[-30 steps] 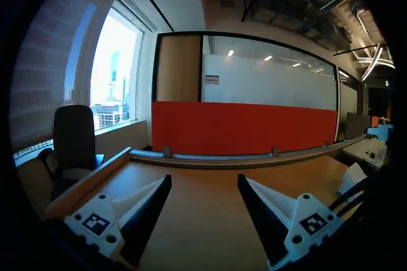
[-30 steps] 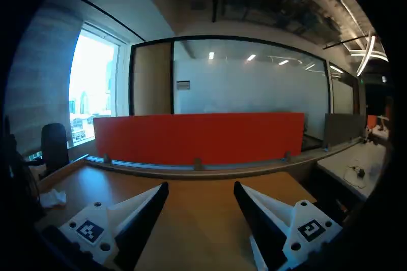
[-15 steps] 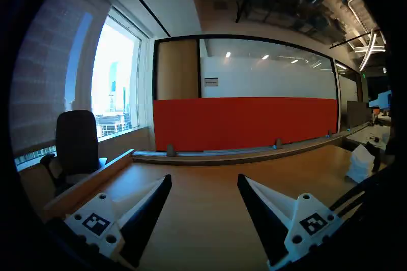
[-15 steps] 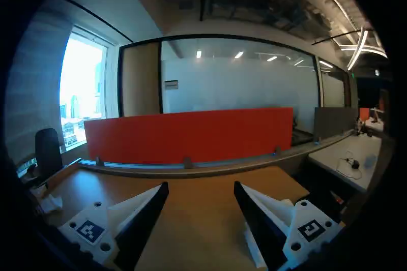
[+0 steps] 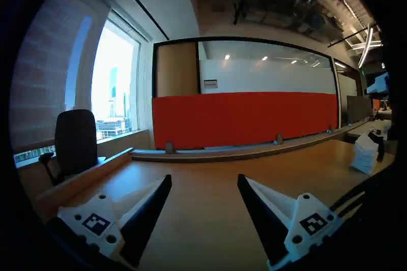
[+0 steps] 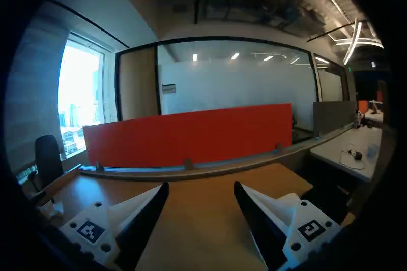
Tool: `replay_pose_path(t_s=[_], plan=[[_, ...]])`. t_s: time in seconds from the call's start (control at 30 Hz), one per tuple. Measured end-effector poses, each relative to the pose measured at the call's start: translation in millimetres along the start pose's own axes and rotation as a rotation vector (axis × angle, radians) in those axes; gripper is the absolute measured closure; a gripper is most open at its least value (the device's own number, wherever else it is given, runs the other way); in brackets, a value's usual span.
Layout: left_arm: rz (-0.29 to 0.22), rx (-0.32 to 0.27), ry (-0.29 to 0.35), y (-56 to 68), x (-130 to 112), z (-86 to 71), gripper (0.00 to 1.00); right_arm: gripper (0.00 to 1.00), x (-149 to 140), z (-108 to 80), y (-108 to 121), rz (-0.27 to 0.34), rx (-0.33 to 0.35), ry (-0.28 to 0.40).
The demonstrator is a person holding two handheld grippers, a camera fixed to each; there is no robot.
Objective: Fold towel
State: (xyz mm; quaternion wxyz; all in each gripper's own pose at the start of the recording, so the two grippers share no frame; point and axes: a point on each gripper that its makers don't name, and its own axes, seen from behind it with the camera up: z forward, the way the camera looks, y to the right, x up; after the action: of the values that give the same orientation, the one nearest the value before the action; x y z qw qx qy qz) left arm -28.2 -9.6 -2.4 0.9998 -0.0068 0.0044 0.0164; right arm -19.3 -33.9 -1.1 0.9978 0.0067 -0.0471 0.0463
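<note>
Hovering over a wooden desk (image 5: 203, 230), the left gripper (image 5: 203, 176) stands wide and holds nothing. A white folded towel (image 5: 365, 154) sits at the desktop's far right, well apart, and a red divider (image 5: 244, 118) closes the far edge. In the right gripper view, the right gripper (image 6: 201, 184) gapes equally wide and empty above open desktop. A white scrap (image 6: 49, 210), too small to identify, lies by the left rim.
</note>
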Motion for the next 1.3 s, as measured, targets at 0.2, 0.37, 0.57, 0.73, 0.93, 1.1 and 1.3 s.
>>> replay_pose_path(t_s=[0.2, 0.37, 0.57, 0.73, 0.93, 1.1, 1.3], plan=[[-0.014, -0.004, 0.011, 7.6, -16.9, 3.5, 0.04, 0.01, -11.2, 4.3, 2.5, -0.007, 0.002, 0.010], [-0.005, -0.004, 0.016, 12.4, -30.3, 6.2, 0.04, 0.01, -19.3, 7.0, 6.5, -0.010, 0.002, 0.014], [-0.009, 0.003, 0.023, 12.7, -39.0, 7.7, 0.04, 0.01, -27.4, 10.5, 8.9, -0.017, 0.002, 0.018], [-0.007, 0.006, 0.021, 11.7, -45.8, 9.2, 0.04, 0.01, -29.5, 12.4, 8.1, -0.025, 0.004, 0.016], [-0.015, 0.009, 0.015, 11.0, -55.4, 10.3, 0.04, 0.01, -31.8, 13.4, 7.4, -0.023, 0.006, 0.019], [-0.026, 0.010, 0.014, 10.4, -59.1, 9.9, 0.04, 0.01, -34.8, 13.1, 8.7, -0.024, 0.006, 0.019], [-0.040, 0.010, 0.014, 8.5, -60.0, 10.1, 0.04, 0.01, -33.6, 13.3, 7.8, -0.024, 0.007, 0.021]])
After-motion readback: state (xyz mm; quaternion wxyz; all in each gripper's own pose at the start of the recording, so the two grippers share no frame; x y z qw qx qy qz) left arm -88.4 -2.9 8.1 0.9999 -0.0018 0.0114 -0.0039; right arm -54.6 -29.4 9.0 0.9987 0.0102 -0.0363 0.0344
